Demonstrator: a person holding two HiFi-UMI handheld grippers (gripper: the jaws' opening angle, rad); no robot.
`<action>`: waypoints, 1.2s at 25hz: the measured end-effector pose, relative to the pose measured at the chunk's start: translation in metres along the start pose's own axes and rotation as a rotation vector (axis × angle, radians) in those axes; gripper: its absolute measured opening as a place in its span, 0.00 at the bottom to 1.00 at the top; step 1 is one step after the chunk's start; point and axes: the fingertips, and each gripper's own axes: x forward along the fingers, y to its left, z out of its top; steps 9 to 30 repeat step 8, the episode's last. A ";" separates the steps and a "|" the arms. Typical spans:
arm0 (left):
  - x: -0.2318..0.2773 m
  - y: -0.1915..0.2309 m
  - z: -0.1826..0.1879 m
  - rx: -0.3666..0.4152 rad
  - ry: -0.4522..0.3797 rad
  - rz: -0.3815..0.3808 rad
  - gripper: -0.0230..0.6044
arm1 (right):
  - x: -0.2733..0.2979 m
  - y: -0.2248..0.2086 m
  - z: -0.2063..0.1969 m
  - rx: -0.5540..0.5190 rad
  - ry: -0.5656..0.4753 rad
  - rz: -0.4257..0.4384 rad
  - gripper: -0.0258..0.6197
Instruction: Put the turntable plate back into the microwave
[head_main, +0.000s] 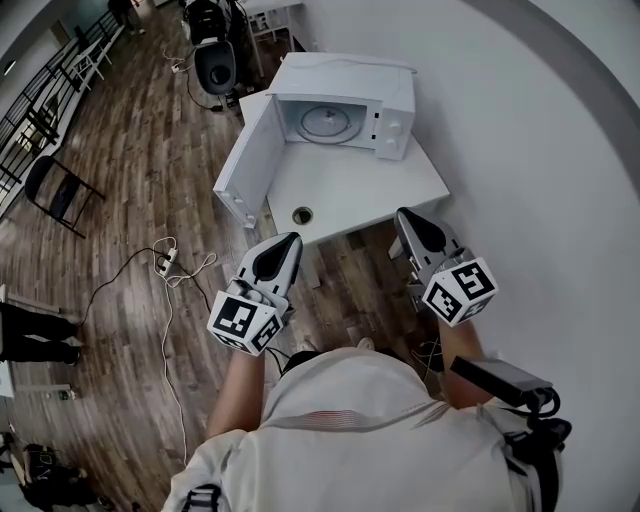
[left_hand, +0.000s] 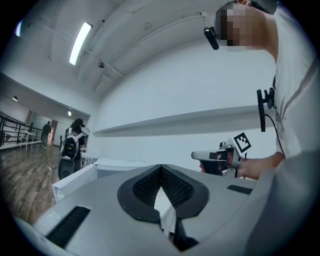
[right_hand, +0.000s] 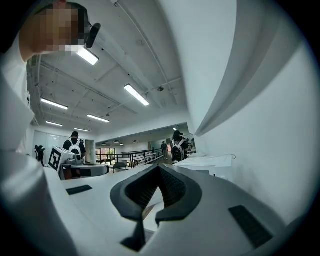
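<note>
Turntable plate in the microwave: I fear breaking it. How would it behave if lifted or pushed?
The turntable plate looks a stiff, glassy disc: probably fragile and slippery. Lying flat inside the microwave, it would likely slide or spin, not tip.

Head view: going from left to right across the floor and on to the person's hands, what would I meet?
Black folding chair → white power strip on the floor → left claw → right claw, both shut and empty.
</note>
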 end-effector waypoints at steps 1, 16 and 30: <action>0.000 0.000 0.000 0.002 0.000 -0.004 0.05 | 0.000 0.001 0.000 -0.002 0.001 -0.003 0.05; -0.005 0.004 0.001 0.000 -0.002 -0.019 0.05 | 0.004 0.005 0.002 -0.015 0.002 -0.013 0.04; -0.005 0.004 0.001 0.000 -0.002 -0.019 0.05 | 0.004 0.005 0.002 -0.015 0.002 -0.013 0.04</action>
